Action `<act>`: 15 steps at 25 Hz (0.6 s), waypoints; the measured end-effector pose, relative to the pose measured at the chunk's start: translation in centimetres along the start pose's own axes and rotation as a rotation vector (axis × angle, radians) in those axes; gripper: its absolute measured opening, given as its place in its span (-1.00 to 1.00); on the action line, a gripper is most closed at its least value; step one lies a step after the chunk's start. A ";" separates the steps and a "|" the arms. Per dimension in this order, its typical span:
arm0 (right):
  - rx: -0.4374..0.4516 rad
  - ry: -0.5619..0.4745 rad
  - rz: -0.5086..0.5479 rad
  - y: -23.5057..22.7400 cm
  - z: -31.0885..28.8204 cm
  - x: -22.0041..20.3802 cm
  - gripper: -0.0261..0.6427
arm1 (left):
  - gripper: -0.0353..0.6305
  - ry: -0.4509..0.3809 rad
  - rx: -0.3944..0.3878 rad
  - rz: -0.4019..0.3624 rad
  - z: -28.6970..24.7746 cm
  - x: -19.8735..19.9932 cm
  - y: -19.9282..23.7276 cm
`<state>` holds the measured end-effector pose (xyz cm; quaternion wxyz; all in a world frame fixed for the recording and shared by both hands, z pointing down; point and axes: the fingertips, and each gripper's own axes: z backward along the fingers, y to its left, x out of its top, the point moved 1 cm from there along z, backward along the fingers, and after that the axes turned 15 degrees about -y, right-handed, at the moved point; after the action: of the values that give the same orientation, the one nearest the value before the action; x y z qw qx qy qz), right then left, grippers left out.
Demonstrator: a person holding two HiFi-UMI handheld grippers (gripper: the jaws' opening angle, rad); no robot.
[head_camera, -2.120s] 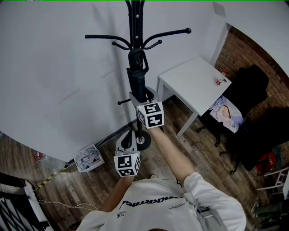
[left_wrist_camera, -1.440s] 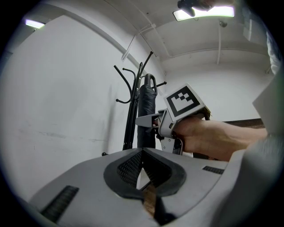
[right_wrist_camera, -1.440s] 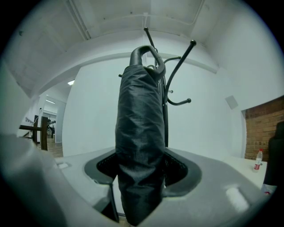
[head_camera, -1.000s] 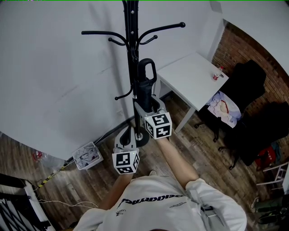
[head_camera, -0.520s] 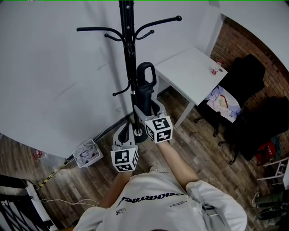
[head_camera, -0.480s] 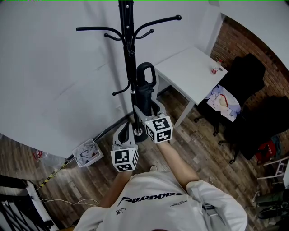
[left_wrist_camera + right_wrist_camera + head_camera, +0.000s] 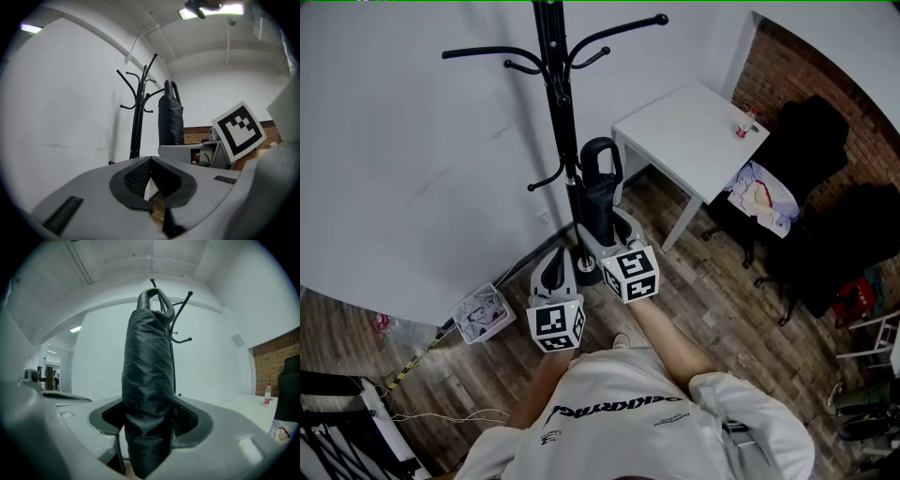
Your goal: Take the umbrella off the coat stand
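Coat stand (image 7: 553, 103) stood upright. Folded umbrella (image 7: 598, 187) was upright just beside pole, apparently clear of hooks, clamped mid-canopy by right gripper (image 7: 605, 220) jaws. Judged light; fabric soft, slippery, so firmer hold nearer handle. Left gripper (image 7: 555, 258) jaws were closed, empty.

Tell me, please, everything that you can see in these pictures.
black metal coat stand: one, black, against the white wall
black folded umbrella: one, black, upright beside the stand's pole
white square table: one, white, right of the stand
small red-capped bottle: one, red and white, on the table
black draped chairs: two, black, before the brick wall
printed pale cushion: one, white and red, beside the table
small white box: one, white, on the wooden floor
person's white T-shirt: one, white, bottom of head view
left gripper: one, grey, shut and empty, near the stand's base
right gripper: one, grey, shut on the umbrella
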<state>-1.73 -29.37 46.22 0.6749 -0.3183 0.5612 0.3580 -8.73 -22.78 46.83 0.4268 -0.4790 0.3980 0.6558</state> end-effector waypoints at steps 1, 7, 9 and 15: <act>0.000 0.002 0.003 0.0 0.1 -0.2 -0.10 | -0.90 0.004 -0.001 -0.002 -0.1 -0.1 0.0; -0.007 0.012 0.005 0.3 1.3 -1.1 -0.10 | -0.90 0.009 -0.007 -0.004 -0.1 -0.5 0.0; -0.009 0.012 0.000 0.4 1.7 -1.2 -0.10 | -0.90 0.009 -0.006 -0.005 -0.1 -0.4 0.1; -0.002 0.020 0.008 0.5 2.2 -1.7 -0.10 | -0.90 0.012 0.000 -0.001 -0.3 -0.7 0.5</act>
<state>-1.20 -27.48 48.30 0.6676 -0.3203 0.5686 0.3583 -8.95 -23.29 47.53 0.4248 -0.4831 0.4002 0.6527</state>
